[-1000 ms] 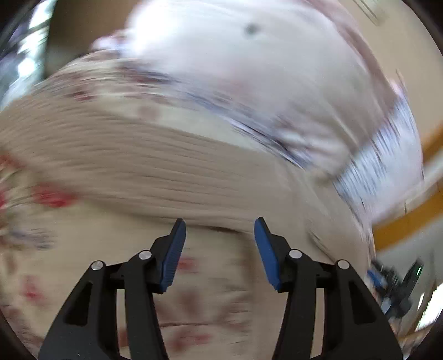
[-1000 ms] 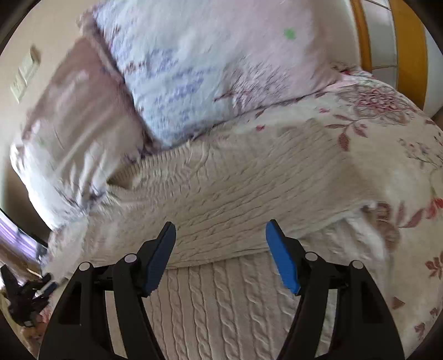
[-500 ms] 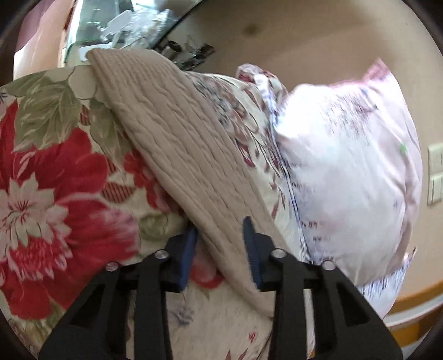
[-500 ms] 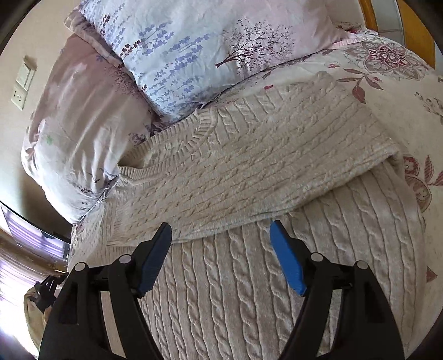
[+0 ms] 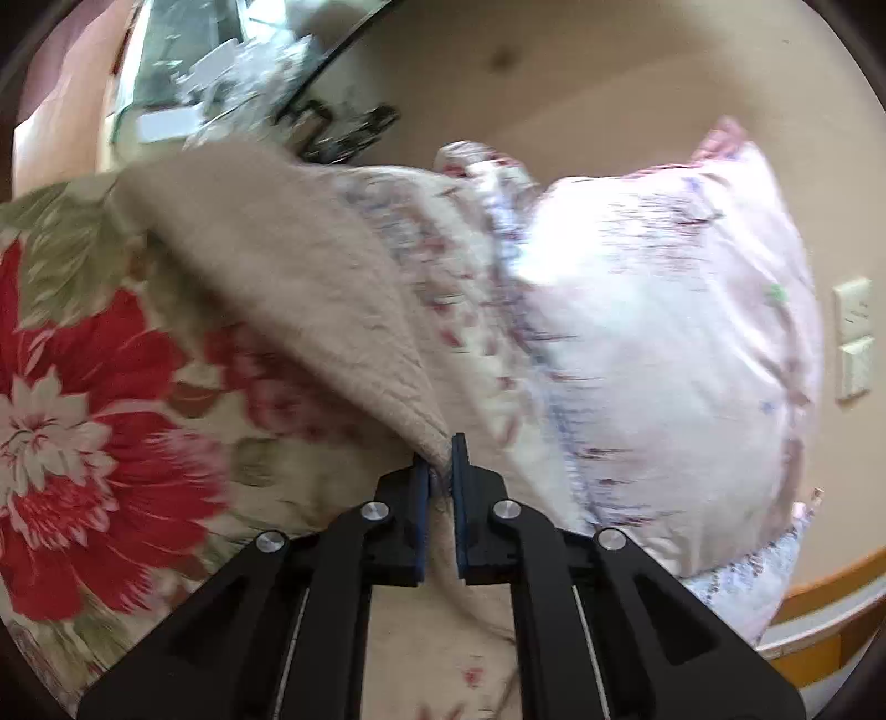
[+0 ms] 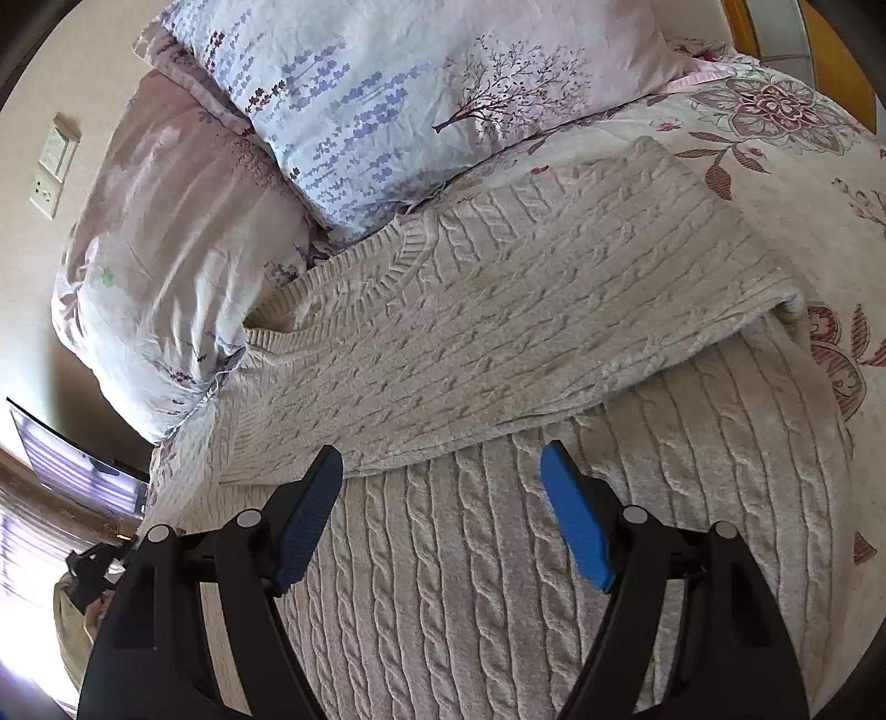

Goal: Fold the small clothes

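A cream cable-knit sweater (image 6: 498, 343) lies on the flowered bedspread (image 6: 786, 127), one part folded across the body. My right gripper (image 6: 443, 493) is open and empty, hovering over the sweater's lower body just below the fold edge. In the left wrist view my left gripper (image 5: 440, 471) is shut on a corner of the sweater (image 5: 310, 288), with the cloth pinched between the blue pads and stretching away up and to the left. The rest of the sweater is hidden in that view.
Two pillows (image 6: 387, 83) lean against the wall behind the sweater; one shows in the left wrist view (image 5: 664, 343). A red-flowered bedspread (image 5: 83, 399) lies at left. Wall switches (image 5: 855, 338) and a wooden bed frame (image 6: 830, 50) are nearby.
My left gripper swung to the sweater's corner and closed fully on it. My right gripper stayed open and drew slightly nearer the sweater's body.
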The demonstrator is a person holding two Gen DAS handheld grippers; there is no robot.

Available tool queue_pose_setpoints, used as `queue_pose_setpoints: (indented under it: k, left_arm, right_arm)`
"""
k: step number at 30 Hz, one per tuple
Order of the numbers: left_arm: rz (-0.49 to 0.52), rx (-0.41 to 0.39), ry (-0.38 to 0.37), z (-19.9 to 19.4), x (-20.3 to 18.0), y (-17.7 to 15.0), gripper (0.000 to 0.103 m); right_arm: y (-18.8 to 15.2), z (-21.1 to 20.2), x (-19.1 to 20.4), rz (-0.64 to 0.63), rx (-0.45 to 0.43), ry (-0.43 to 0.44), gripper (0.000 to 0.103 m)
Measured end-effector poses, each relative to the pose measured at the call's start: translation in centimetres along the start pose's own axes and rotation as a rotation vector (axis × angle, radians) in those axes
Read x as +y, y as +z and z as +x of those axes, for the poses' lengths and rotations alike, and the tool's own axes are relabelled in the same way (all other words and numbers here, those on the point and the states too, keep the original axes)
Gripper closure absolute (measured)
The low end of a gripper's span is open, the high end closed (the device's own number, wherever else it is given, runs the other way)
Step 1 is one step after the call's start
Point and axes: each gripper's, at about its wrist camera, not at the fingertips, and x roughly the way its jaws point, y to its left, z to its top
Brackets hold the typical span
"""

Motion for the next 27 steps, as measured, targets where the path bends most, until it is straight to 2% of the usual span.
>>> queue_pose_setpoints:
  k: [8,12,15,19,23,27]
  left_arm:
    - [0.095,-0.017,-0.224,-1.7,-8.0,-1.4,0.097]
    - [0.151,0.009,-0.336,-1.8,-12.7,-3.2,0.097]
    - [0.200,0.067,-0.432,-1.2,-16.4,-5.9,0.097]
    - [0.258,0.156,-0.507,0.1,-20.0,-10.0,0.097]
    - [0.313,0.237,-0.542,2.0,-22.6,-14.2,0.097]
    - [0.349,0.344,-0.536,5.3,-24.2,-19.6,0.097]
  right_arm:
    - [-0.2,-0.5,0.0,-0.025,-0.024,0.009,0.027]
    - [-0.3,-0.9,-0.2,-0.034,-0.037,0.020,0.026]
    - [-0.3,-1.2,-0.3,-0.044,-0.047,0.019,0.026]
    - [-0.2,-1.6,-0.4,-0.057,-0.056,0.025,0.026]
    - [-0.3,-2.1,-0.7,-0.070,-0.071,0.025,0.025]
    - [-0.2,-2.7,-1.2,-0.080,-0.087,0.017,0.025]
